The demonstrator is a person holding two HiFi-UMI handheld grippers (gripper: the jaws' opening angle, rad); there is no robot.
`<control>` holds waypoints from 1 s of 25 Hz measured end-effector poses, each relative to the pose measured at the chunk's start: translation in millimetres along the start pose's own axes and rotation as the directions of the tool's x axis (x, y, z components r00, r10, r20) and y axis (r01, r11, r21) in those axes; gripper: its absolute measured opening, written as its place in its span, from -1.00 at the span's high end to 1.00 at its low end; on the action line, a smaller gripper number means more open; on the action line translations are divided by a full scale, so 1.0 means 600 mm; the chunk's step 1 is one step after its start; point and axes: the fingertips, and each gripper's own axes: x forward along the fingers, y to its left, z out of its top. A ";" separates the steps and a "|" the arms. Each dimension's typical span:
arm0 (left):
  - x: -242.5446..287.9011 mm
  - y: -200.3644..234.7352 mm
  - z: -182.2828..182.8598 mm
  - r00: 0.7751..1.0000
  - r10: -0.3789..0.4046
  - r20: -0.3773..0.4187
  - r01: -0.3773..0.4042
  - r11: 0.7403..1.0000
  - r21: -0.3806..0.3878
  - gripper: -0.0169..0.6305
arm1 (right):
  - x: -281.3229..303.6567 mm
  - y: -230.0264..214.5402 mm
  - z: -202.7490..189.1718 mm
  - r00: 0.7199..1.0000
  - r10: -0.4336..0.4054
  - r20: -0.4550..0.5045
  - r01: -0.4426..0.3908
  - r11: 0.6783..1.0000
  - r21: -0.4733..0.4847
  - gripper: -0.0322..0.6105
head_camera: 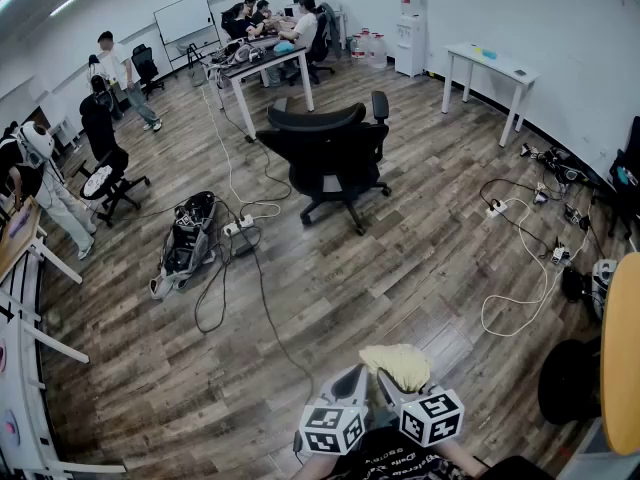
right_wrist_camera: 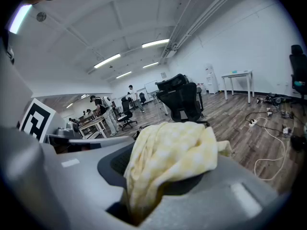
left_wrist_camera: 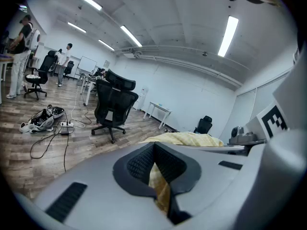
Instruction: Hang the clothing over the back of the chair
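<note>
Holding: pale yellow checked clothing [head_camera: 400,365], bunched into a soft wad, low at the near edge in front of the person.
Left gripper [head_camera: 352,380]: jaws pinched together on a thin fold of it.
Right gripper [head_camera: 392,386]: clamped on a thicker bunch that spills over its jaws.
Office chair [head_camera: 325,153]: black, far ahead and slightly left, well apart; backrest top runs roughly left-right; neither gripper clearly nearer.
Between: open wood floor [head_camera: 420,258], cables [head_camera: 240,228] off to the left.
Next, judged: carry it forward and spread the wad before draping.
</note>
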 end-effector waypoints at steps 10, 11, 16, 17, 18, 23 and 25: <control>0.037 0.009 0.018 1.000 0.014 -0.010 -0.014 1.000 -0.005 0.91 | 0.030 -0.027 0.029 1.000 0.021 0.000 -0.021 1.000 0.022 0.48; 0.044 0.009 0.019 1.000 0.014 -0.013 -0.014 1.000 -0.001 0.91 | 0.035 -0.034 0.032 1.000 0.026 -0.001 -0.026 0.999 0.029 0.48; 0.076 0.011 0.023 0.999 0.031 -0.033 -0.030 0.999 0.019 0.91 | 0.054 -0.061 0.047 0.999 0.035 -0.015 -0.034 0.999 0.016 0.48; 0.083 0.012 0.026 0.999 0.034 -0.034 -0.033 0.999 0.023 0.91 | 0.059 -0.065 0.052 0.999 0.036 -0.017 -0.035 0.999 0.009 0.48; 0.091 0.013 0.030 0.999 0.036 -0.034 -0.035 0.999 0.026 0.91 | 0.063 -0.070 0.055 0.999 0.036 -0.019 -0.036 0.999 0.004 0.48; 0.127 0.022 0.052 0.998 0.049 -0.025 -0.049 0.999 0.024 0.91 | 0.084 -0.097 0.075 0.998 0.057 -0.029 -0.057 0.998 -0.005 0.47; 0.143 0.017 0.060 0.998 0.052 -0.019 -0.052 0.998 0.020 0.91 | 0.087 -0.110 0.083 0.997 0.062 -0.038 -0.062 0.998 -0.012 0.47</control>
